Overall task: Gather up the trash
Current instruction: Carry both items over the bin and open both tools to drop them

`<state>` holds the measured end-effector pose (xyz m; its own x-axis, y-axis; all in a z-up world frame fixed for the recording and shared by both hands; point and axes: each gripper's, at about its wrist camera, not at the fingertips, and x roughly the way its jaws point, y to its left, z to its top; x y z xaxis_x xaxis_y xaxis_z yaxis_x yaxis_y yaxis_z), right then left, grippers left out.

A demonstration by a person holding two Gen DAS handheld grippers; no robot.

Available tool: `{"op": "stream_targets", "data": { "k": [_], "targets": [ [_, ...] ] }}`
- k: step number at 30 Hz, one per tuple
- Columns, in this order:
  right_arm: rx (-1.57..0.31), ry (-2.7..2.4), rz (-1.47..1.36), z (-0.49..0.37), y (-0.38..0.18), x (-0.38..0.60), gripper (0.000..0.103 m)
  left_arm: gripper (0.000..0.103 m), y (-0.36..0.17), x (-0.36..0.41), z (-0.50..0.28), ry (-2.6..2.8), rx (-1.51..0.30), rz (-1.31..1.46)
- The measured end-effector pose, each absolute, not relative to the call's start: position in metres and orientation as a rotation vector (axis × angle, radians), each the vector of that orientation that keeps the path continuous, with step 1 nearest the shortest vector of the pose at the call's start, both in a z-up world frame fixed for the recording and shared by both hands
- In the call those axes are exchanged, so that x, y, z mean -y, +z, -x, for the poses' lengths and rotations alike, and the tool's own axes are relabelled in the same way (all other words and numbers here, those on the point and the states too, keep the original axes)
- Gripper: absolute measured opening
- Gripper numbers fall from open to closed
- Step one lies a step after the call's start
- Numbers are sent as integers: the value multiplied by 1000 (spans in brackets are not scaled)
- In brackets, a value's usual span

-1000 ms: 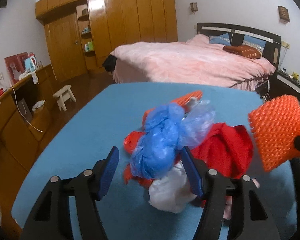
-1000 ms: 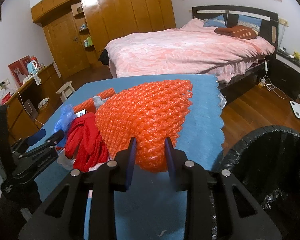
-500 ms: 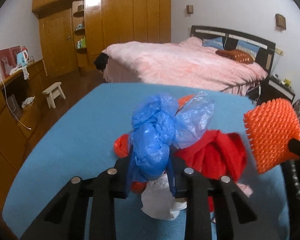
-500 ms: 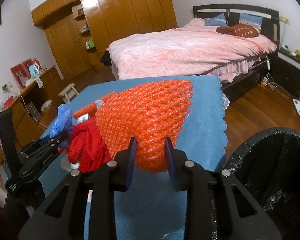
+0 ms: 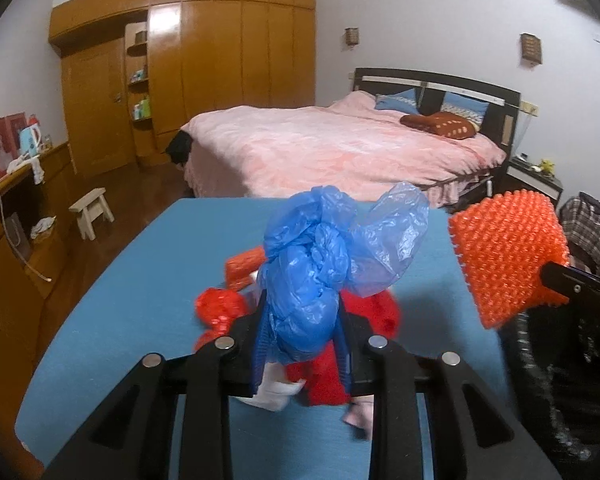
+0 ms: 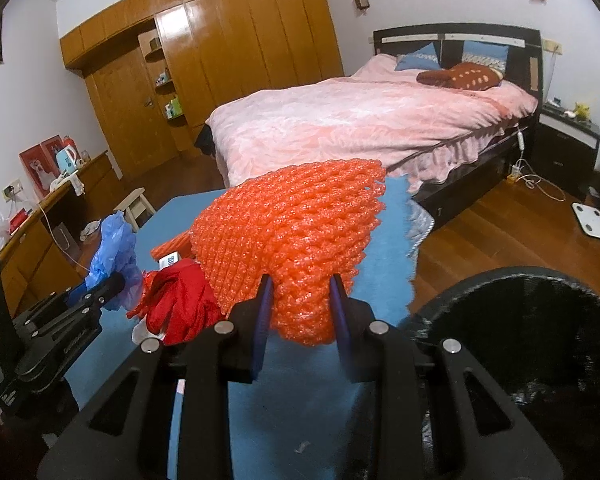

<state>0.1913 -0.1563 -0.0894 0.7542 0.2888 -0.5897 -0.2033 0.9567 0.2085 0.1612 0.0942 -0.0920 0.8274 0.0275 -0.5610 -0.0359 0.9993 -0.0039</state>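
Both claws loaded: left gripper [image 5: 300, 344] clamped blue bag [image 5: 312, 272], right gripper [image 6: 300, 312] clamped orange foam net [image 6: 292, 240]. Next, judged: carry to black bin [image 6: 540, 320], release.

A blue bag [image 5: 308, 272] is showing over red plastic [image 5: 220, 308]; orange netted foam [image 6: 292, 236] is glowing above a blue cloth [image 6: 312, 412]; the bin [image 6: 540, 344] is looking black.

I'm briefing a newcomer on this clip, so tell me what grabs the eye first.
The orange foam net fills the middle of the right wrist view, clamped in the right gripper above the blue table. Next, the crumpled blue plastic bag pinched in the left gripper, over red trash. The black-lined bin waits at lower right.
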Motion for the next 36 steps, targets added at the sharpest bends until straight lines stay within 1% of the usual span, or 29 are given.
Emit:
{"op": "stream_targets", "data": {
  "k": [7, 13, 22, 35, 36],
  "targets": [
    [-642, 207, -118, -166, -76, 192, 28, 28, -81, -49, -155, -62, -574, 6],
    [-639, 125, -117, -144, -76, 230, 28, 28, -79, -4, -152, -159, -568, -6],
    [-657, -13, -129, -118, -88, 290, 28, 28, -80, 67, -149, -323, -577, -32],
    [-689, -162, -162, -92, -112, 353, 28, 28, -101, 152, -149, -494, -632, -82],
    [-691, -168, -164, -91, -113, 354, 29, 29, -103, 156, -149, -501, -636, -85]
  ]
}}
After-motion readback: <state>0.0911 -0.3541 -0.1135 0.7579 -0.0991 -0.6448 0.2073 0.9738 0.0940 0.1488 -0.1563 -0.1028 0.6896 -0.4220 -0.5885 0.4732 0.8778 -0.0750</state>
